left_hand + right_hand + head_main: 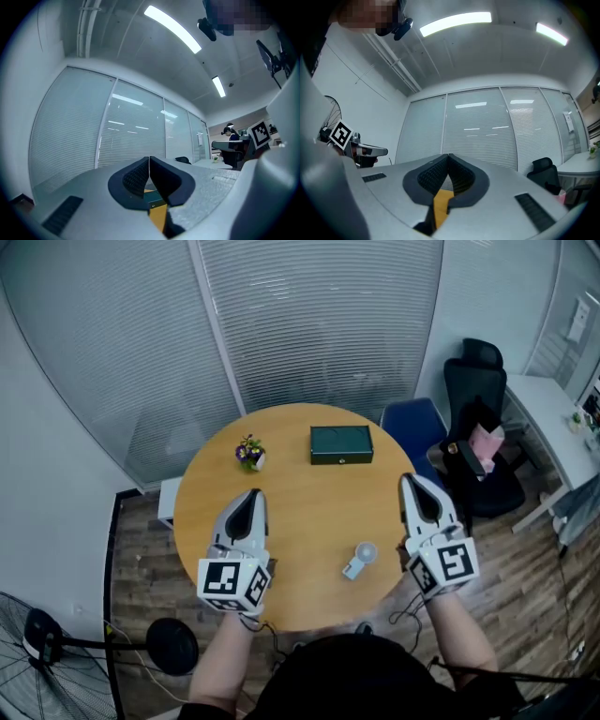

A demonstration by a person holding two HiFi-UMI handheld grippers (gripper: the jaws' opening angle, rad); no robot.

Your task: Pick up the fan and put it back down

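My right gripper [412, 486] has its jaws pressed together with nothing between them. My left gripper [251, 498] is the same, and both hang over the near half of the round table [309, 512]. The fan [359, 560] lies flat at about 5 o'clock on the tabletop, near my right jaw tips at their 7 o'clock. To take it cleanly, I'd spread the right jaws, tip them down and close across the handle rather than the round head.

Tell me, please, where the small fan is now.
In the head view, the small fan lies on the table, front right, beside the right tool.
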